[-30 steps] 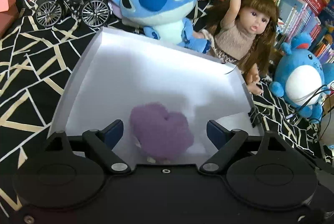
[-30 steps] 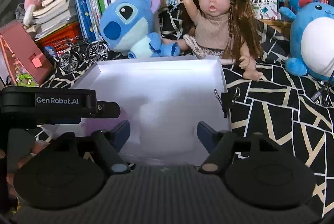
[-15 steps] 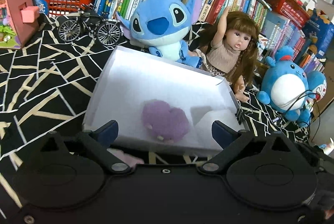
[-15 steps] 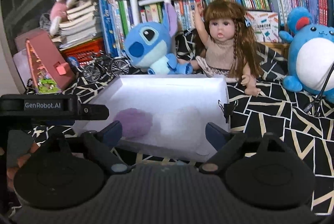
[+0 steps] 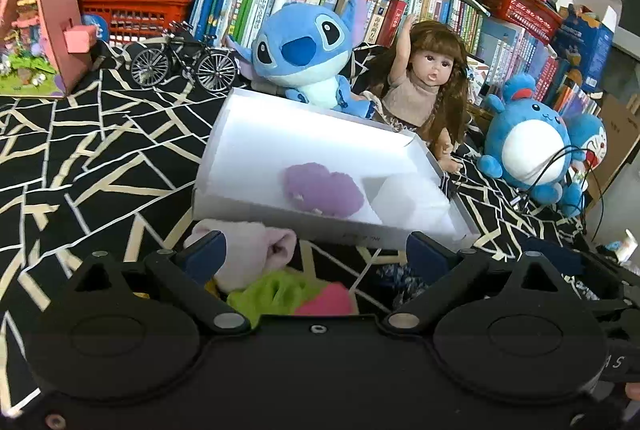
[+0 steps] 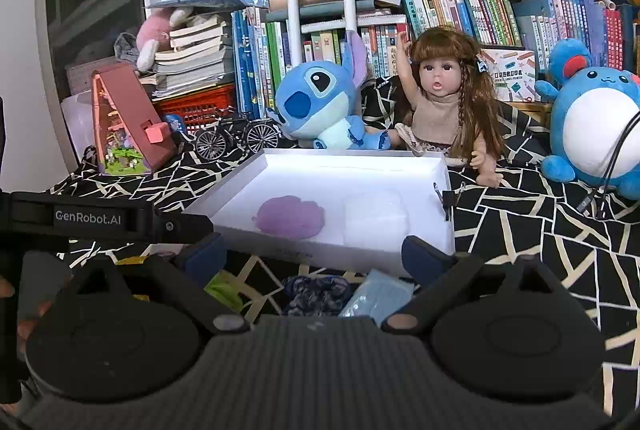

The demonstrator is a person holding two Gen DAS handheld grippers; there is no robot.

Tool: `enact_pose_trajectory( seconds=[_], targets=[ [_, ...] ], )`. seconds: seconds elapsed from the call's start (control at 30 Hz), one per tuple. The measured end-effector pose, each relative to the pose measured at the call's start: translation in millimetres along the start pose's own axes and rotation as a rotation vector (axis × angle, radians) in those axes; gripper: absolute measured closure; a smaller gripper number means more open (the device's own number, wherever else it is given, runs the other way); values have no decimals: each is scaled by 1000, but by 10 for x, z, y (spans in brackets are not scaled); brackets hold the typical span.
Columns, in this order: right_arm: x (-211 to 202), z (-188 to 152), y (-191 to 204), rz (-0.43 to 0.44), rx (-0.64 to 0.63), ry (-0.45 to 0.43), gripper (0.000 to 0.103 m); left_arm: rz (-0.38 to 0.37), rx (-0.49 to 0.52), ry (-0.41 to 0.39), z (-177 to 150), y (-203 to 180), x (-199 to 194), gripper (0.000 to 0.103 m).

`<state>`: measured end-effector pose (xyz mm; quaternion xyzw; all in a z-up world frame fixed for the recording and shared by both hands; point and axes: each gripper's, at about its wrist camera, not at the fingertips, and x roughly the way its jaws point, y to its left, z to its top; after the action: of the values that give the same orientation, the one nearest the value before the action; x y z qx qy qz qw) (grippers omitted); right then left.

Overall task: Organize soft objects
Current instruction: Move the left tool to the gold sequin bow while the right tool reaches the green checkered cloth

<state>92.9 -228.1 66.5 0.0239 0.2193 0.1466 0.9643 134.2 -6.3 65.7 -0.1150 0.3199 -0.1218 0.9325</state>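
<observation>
Two soft things lie in the white box (image 6: 352, 165) already: a purple fluffy one (image 6: 290, 217) and a white one (image 6: 374, 216) beside it. More wait on the worktop in front of the box: a pink one (image 5: 248, 250), a green one (image 5: 276, 294), a dark blue one (image 6: 316, 294). The left claw (image 5: 316, 254) and right claw (image 6: 312, 256) both gape wide, holding nothing. I think the job is partly done.

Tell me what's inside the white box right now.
The white box holds a purple fuzzy item and, to its right, a white soft item. The near wall hides the floor strip just behind it.
</observation>
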Motion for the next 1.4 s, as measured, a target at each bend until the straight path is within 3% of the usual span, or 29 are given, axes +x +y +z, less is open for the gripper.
enact_pose_trajectory(
  seconds=[0.6,0.93,1.4],
  targets=[
    [-469,-509,321,-32,-77,-138,0,70,48,-127,-698,175,-611,4],
    [-554,-755,497,-23,-133,-152,0,110,85,-136,-909,279,-686,4],
    [-415,-942,685,-22,-186,-125,0,129,48,-99,-982,374,-528,3]
  ],
)
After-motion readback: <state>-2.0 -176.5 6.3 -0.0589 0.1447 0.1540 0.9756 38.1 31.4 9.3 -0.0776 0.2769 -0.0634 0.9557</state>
